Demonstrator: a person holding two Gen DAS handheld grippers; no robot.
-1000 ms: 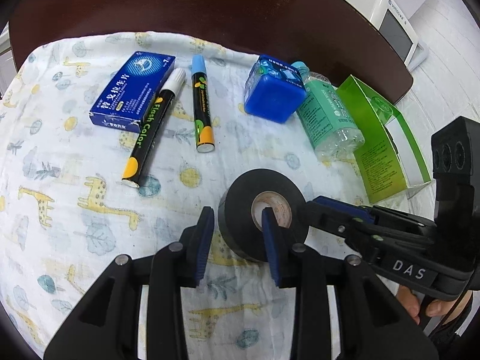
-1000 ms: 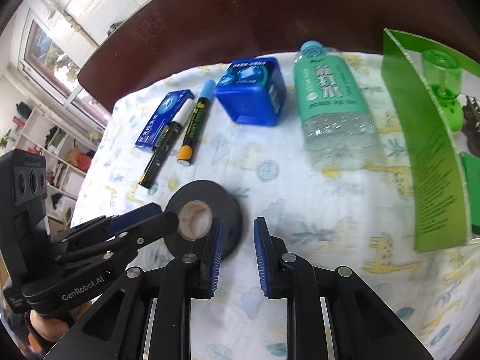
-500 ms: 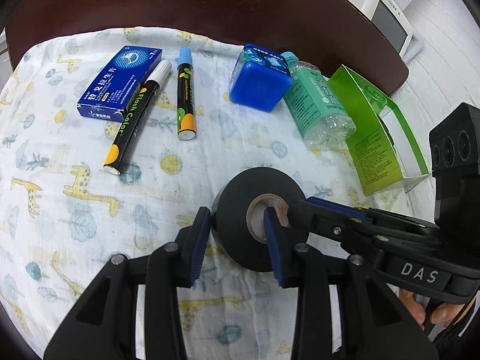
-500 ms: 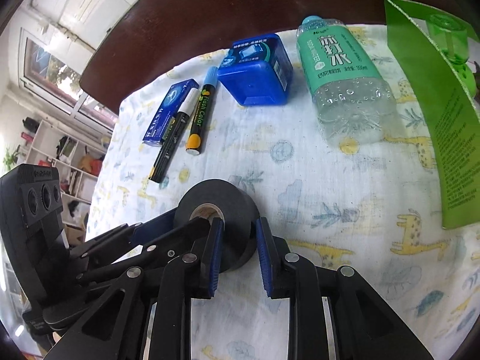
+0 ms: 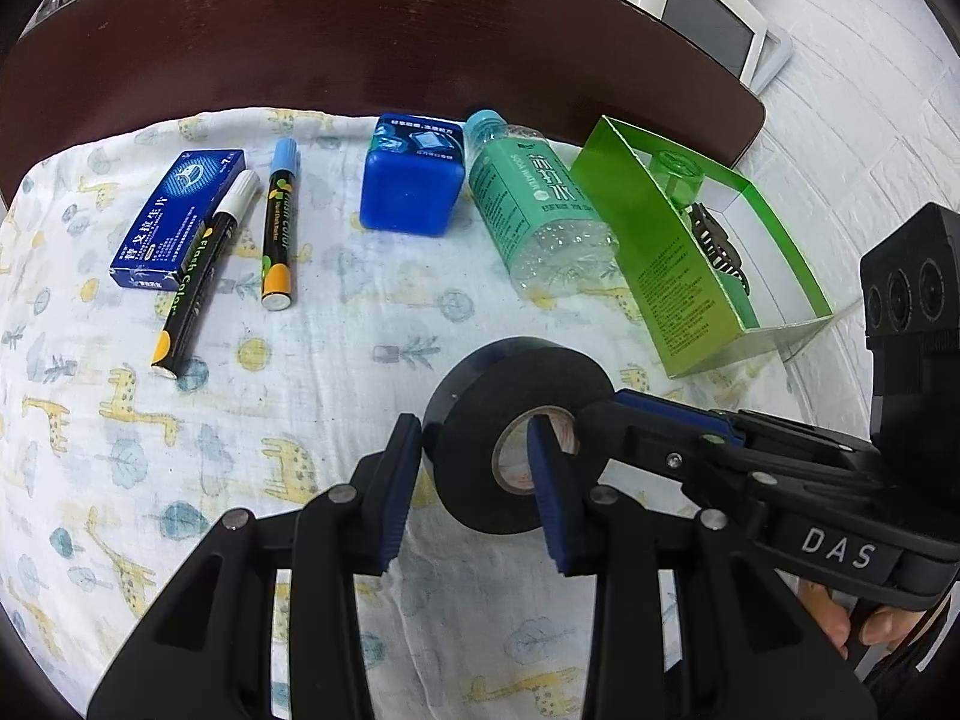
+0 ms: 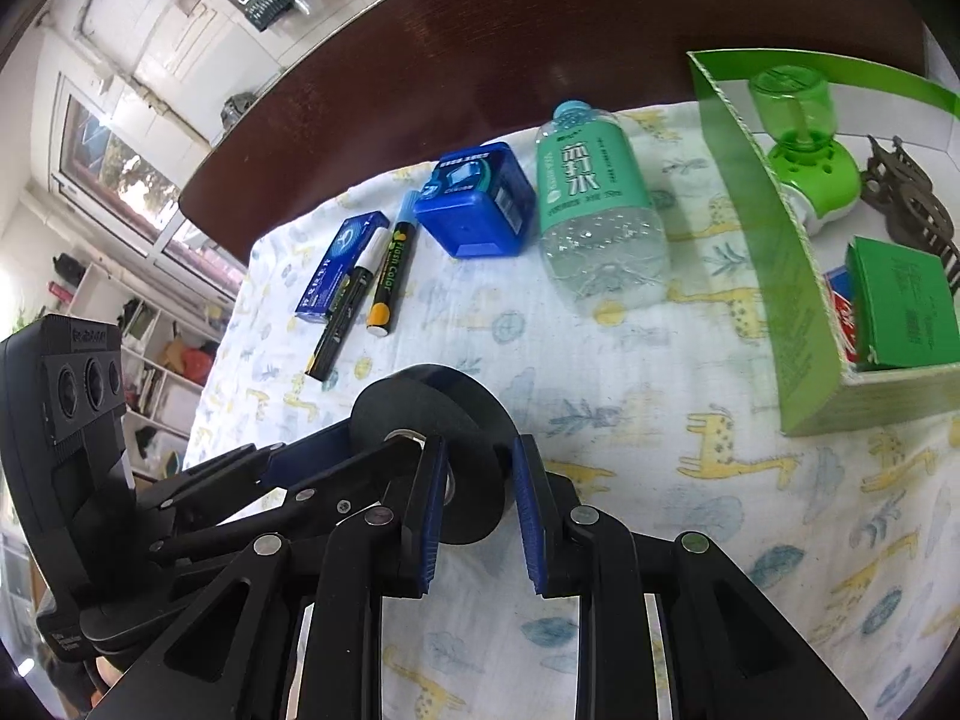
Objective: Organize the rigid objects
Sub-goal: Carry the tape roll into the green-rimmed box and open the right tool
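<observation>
A black tape roll [image 5: 480, 420] is held up off the giraffe-print cloth by both grippers. My left gripper [image 5: 477, 471] has one finger outside the roll's rim and one in its core hole. My right gripper [image 6: 477, 480] has one finger in the hole and one outside the rim, clamping the roll's wall [image 6: 468, 462]. The roll stands on edge, tilted. The right gripper also shows in the left wrist view [image 5: 690, 438], reaching in from the right.
On the cloth [image 5: 300, 396] lie a blue box [image 5: 177, 219], two markers [image 5: 201, 276] [image 5: 279, 225], a blue square container [image 5: 414, 180] and a green-label bottle [image 5: 534, 204]. A green box [image 6: 774, 276] at the right holds several items. The dark table edge [image 5: 360, 42] is behind.
Both grippers have lifted the tape roll off the cloth and raised it. The roll has tipped from flat to on edge. The other objects have not moved.
</observation>
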